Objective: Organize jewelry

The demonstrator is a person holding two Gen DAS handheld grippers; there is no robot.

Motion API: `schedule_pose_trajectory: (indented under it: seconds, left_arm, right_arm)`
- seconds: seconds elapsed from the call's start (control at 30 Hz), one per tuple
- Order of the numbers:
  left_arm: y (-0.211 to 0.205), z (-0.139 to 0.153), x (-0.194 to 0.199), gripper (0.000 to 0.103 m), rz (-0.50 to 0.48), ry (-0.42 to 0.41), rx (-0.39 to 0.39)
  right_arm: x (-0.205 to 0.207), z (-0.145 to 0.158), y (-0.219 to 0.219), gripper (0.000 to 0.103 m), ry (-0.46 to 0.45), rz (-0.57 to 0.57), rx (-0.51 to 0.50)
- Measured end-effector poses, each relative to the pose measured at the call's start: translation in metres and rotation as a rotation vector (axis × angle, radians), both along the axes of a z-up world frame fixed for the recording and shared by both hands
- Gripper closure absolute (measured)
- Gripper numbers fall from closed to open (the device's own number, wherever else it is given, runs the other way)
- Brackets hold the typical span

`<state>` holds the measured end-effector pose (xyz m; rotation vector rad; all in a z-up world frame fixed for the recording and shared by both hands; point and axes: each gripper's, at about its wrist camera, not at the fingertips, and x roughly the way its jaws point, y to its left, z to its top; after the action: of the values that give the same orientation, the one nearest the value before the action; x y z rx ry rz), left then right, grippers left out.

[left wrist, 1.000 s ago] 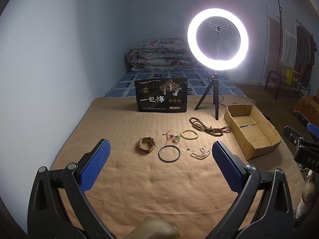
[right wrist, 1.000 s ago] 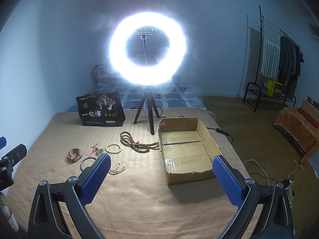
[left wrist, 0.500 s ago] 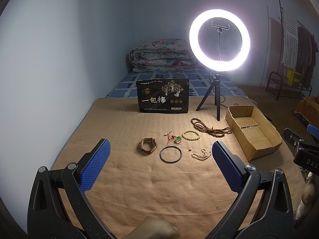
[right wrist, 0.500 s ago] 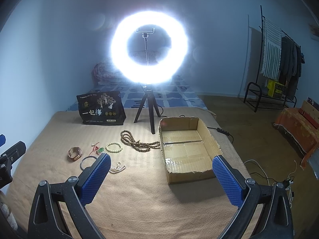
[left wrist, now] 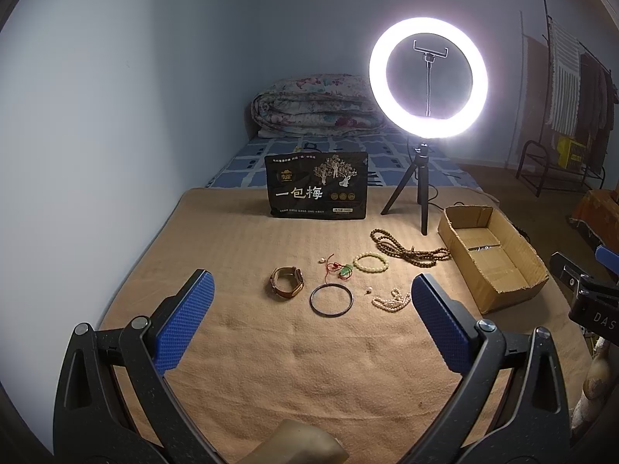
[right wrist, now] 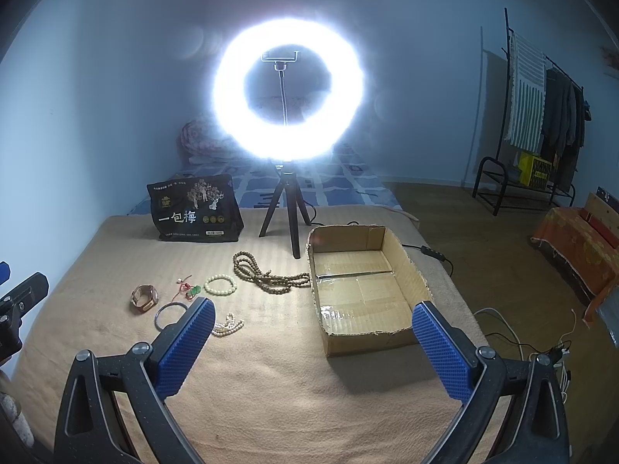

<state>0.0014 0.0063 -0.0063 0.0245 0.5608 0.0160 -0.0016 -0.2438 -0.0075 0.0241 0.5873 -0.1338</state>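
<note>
Ahead of the left tool (left wrist: pixel 309 301), whose blue pads stood wide apart and empty, the jewelry lay scattered on the tan blanket (left wrist: pixel 294 363): watch (left wrist: pixel 286 282), dark bangle (left wrist: pixel 331 300) and pearl strand (left wrist: pixel 390 300) framed between its pads. The right tool (right wrist: pixel 313 328), equally spread and empty, faced the empty cardboard box (right wrist: pixel 363 332), jewelry off to its left. By my judgement the left tool sat nearer the bangle.
</note>
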Motion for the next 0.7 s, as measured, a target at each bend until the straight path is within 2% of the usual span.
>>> schedule_pose_trajectory:
  seconds: [0.7]
  left_arm:
    - [0.000,-0.005,-0.001,0.000,0.004,0.012,-0.006]
  right_arm:
    - [0.012,-0.007,0.002,0.000,0.026,0.009,0.014]
